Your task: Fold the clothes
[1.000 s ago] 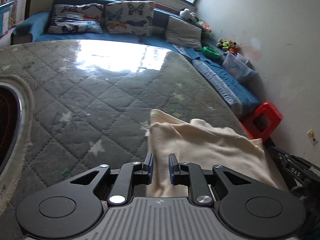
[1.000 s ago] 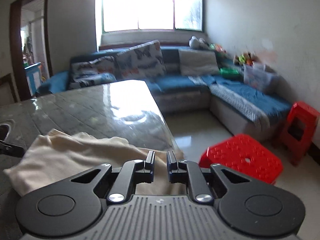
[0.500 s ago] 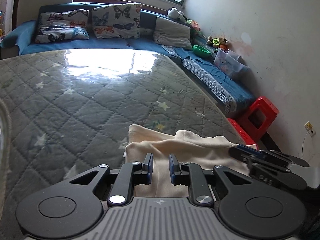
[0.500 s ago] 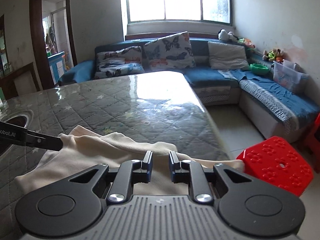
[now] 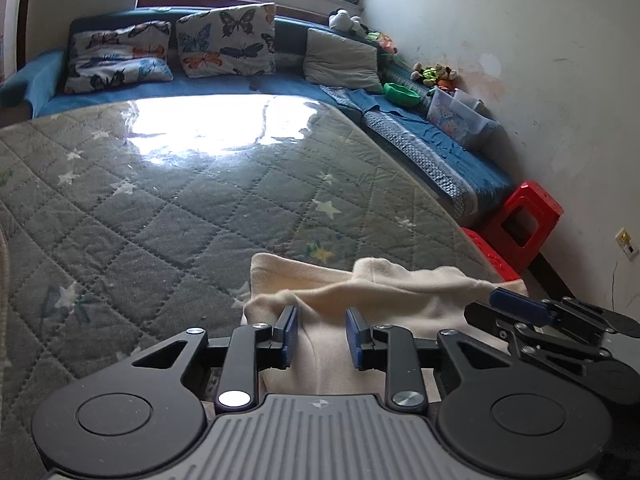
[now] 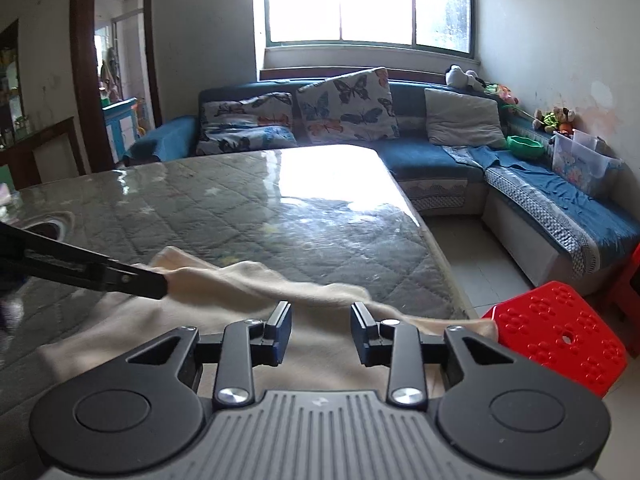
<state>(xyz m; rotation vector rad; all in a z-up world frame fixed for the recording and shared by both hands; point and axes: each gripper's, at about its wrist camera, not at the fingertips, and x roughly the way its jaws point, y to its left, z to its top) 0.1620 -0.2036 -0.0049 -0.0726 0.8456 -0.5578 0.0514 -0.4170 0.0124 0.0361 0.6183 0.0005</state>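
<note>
A cream garment [image 5: 372,292] lies partly folded at the near right corner of the quilted grey table [image 5: 180,216]; it also shows in the right wrist view [image 6: 256,300]. My left gripper [image 5: 321,334] is open over the garment's near left part, cloth showing between its fingers. My right gripper [image 6: 321,330] is open just above the garment's near edge. The right gripper shows in the left wrist view [image 5: 560,328] at the right, and the left gripper in the right wrist view [image 6: 100,272] at the left, touching the cloth.
A blue corner sofa [image 6: 440,160] with butterfly cushions [image 6: 344,108] runs behind and to the right of the table. Red plastic stools [image 6: 560,336] stand on the floor by the table's right edge. A clear storage box [image 6: 584,168] sits on the sofa.
Both grippers have opened wider than in the earlier frames. Both have moved forward over the garment, and each gripper now shows larger in the other's view.
</note>
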